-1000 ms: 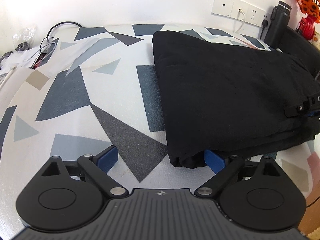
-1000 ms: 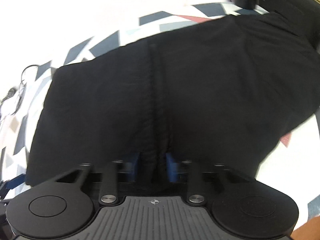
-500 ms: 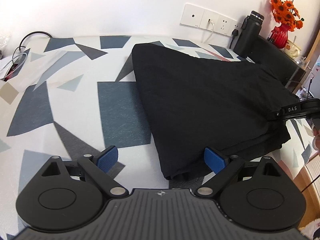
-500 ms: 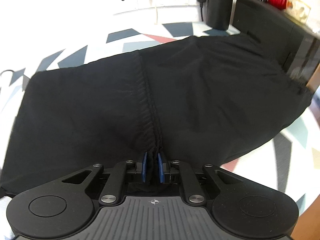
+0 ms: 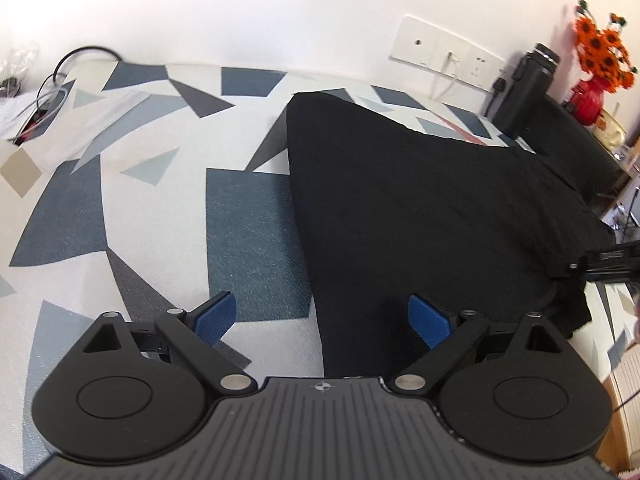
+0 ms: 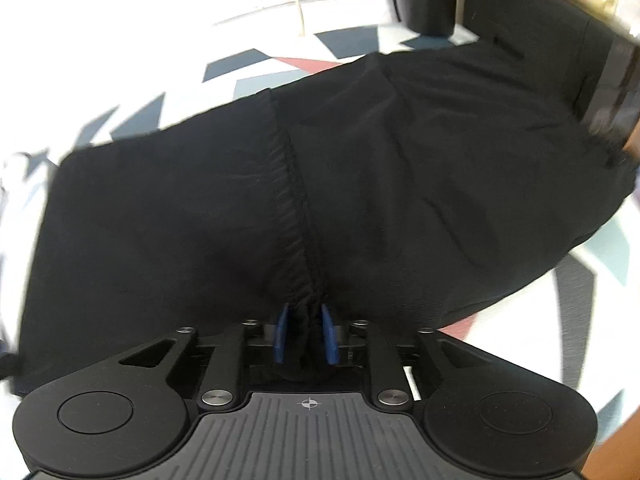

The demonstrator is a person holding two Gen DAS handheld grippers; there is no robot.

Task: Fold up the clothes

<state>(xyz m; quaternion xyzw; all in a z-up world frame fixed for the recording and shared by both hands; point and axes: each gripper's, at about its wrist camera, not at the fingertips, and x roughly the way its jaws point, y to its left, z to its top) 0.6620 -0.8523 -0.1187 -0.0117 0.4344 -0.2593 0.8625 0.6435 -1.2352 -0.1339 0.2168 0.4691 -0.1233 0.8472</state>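
The black garment (image 5: 420, 208) is laid folded on the patterned cloth (image 5: 152, 216), spread ahead of both tongs. The left tongs (image 5: 322, 318) are held wide apart with nothing gripped; the garment's near edge lies between the two blue pads, closer to the right-hand pad (image 5: 426, 320), and neither pad is pressed on it. The right tongs (image 6: 306, 334) are nearly together, and a bunched ridge of the garment's gathered band (image 6: 296, 216) is caught between the narrow blue pads; the jaws are opening at this moment, yet the fabric is still seen pinched between them.

Several risks can be judged from this. If the right jaws are widened further while the cloth is raised, the ridge could be dropped and the fold would fall askew. Because only a thin pleat is held, the upper layer alone may be lifted and the layers beneath left behind. If the left tongs are closed where they stand, some of the patterned cloth might be taken with the garment's edge. The far side of the garment lies near a dark bottle (image 5: 520, 92) and a black box (image 6: 532, 28), which could be brushed if the fabric is swung that way.
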